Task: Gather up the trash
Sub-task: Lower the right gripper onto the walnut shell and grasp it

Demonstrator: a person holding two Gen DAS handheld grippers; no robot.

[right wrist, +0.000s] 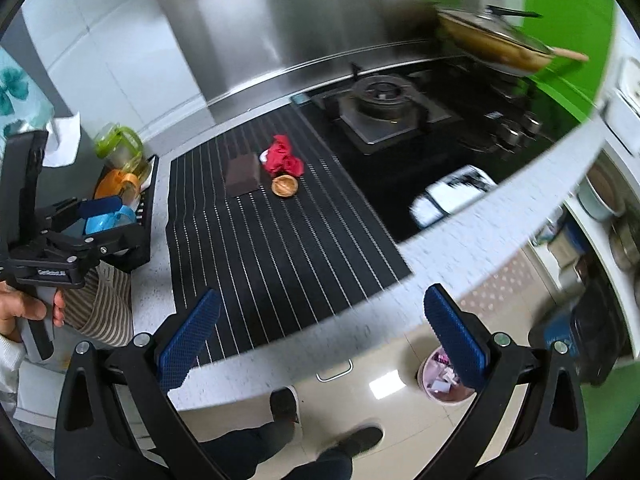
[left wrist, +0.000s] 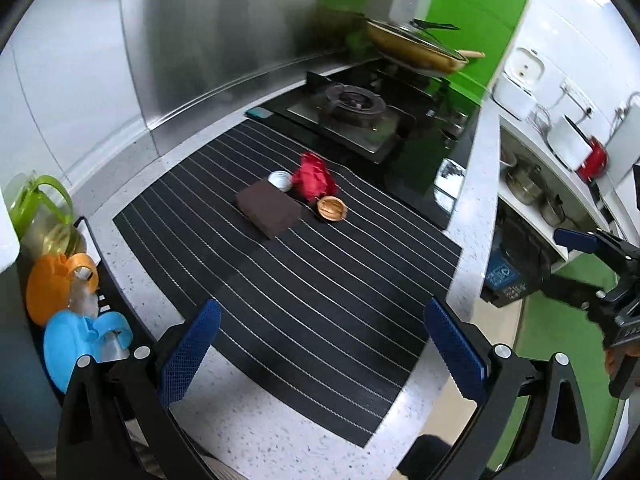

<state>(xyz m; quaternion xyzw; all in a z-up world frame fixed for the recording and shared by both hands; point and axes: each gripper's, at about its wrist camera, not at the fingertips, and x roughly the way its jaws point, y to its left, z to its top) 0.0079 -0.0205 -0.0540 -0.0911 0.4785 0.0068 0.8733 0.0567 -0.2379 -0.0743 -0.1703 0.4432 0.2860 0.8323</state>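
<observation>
Reaching comes first: both the left gripper and right gripper hang wide and empty, well short of the red crumpled wrapper on the striped mat, mid-tabletop. Approach low, straddling the wrapper, clear of the brown block and walnut shell.

Bright, fisheye-warped edges, right view motion-blurred

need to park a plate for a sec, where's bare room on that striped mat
The near half of the striped mat is bare, from the brown block down to the counter's front edge. Its left strip toward the bottle rack is free too. Crowded: mid-mat, where the block, white cap, red wrapper and wooden dish cluster near the stove.
</observation>
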